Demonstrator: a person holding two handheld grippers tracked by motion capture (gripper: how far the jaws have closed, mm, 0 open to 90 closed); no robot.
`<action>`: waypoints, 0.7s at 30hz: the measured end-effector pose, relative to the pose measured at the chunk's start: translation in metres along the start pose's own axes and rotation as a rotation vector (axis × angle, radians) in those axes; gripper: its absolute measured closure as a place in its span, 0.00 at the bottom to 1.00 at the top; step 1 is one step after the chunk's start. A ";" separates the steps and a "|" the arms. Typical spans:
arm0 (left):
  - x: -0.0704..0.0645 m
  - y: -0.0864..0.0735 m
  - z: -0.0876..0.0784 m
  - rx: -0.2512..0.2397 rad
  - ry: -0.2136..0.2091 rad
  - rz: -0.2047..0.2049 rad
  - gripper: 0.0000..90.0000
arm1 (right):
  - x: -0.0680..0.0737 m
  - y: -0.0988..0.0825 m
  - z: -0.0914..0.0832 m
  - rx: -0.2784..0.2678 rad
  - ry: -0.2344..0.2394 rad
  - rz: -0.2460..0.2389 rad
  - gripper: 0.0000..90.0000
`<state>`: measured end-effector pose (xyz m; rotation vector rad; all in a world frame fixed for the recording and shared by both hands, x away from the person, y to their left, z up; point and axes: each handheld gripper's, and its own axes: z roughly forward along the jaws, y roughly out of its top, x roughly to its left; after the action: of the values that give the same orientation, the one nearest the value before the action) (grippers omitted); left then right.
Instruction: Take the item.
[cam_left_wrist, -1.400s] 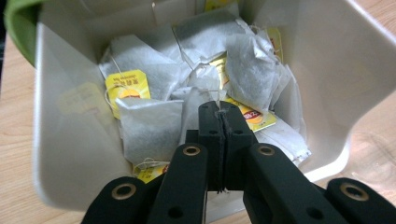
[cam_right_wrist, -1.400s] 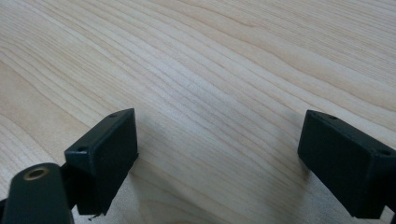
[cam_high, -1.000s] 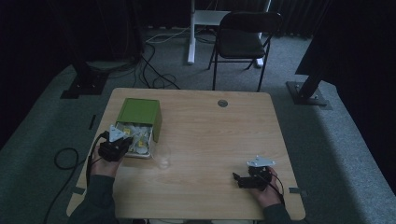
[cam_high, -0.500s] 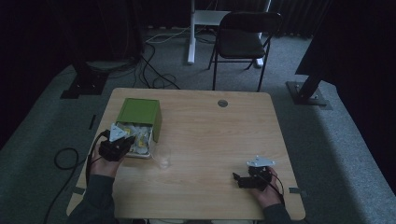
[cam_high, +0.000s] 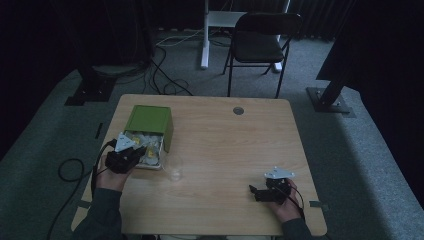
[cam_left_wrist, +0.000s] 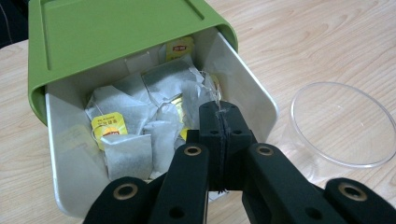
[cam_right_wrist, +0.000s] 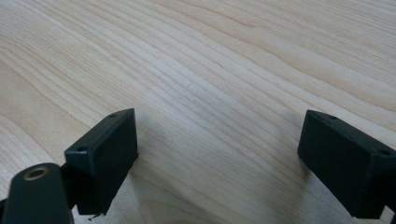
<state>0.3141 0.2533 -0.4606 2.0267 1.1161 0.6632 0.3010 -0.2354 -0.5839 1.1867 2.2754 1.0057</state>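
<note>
At the left of the table (cam_high: 210, 145) lies a green box (cam_high: 149, 120) with its white drawer (cam_high: 161, 156) pulled out toward the person. The drawer holds a heap of tea bags (cam_left_wrist: 140, 107), some with yellow tags. The left gripper (cam_high: 131, 155) sits over the drawer's near end, held in the left hand (cam_high: 112, 172). In the left gripper view its jaws are pressed together, and a thin thread (cam_left_wrist: 219, 105) from one tea bag (cam_left_wrist: 194, 95) is pinched at their tips. That tea bag lies in the drawer among the others, just ahead of the jaws, near the drawer's right wall.

Just right of the drawer stands a clear cup (cam_high: 175, 169), upright on the table, its round rim (cam_left_wrist: 343, 123) showing at the right of the left gripper view. Whether it touches the drawer I cannot tell.

Further right the wood is bare up to the right gripper (cam_high: 256, 191), which rests low over the table near the front edge, held in the right hand (cam_high: 282, 202) and pointing left, well apart from the box and the cup. In the right gripper view its jaws stand wide apart with bare wood between them.

Behind the table a dark chair (cam_high: 260, 40) stands on the grey floor.
</note>
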 end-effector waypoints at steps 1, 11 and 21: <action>-0.001 0.000 0.000 0.001 -0.001 0.000 1.00 | 0.000 0.000 0.000 0.000 0.000 0.000 0.13; -0.005 0.001 -0.005 0.001 -0.016 0.009 1.00 | 0.000 0.000 0.000 -0.001 0.000 0.000 0.13; -0.011 0.005 -0.012 -0.018 -0.046 0.021 1.00 | 0.000 0.000 0.000 -0.001 0.000 -0.001 0.13</action>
<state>0.3020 0.2459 -0.4506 2.0309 1.0599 0.6316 0.3010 -0.2354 -0.5840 1.1853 2.2752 1.0060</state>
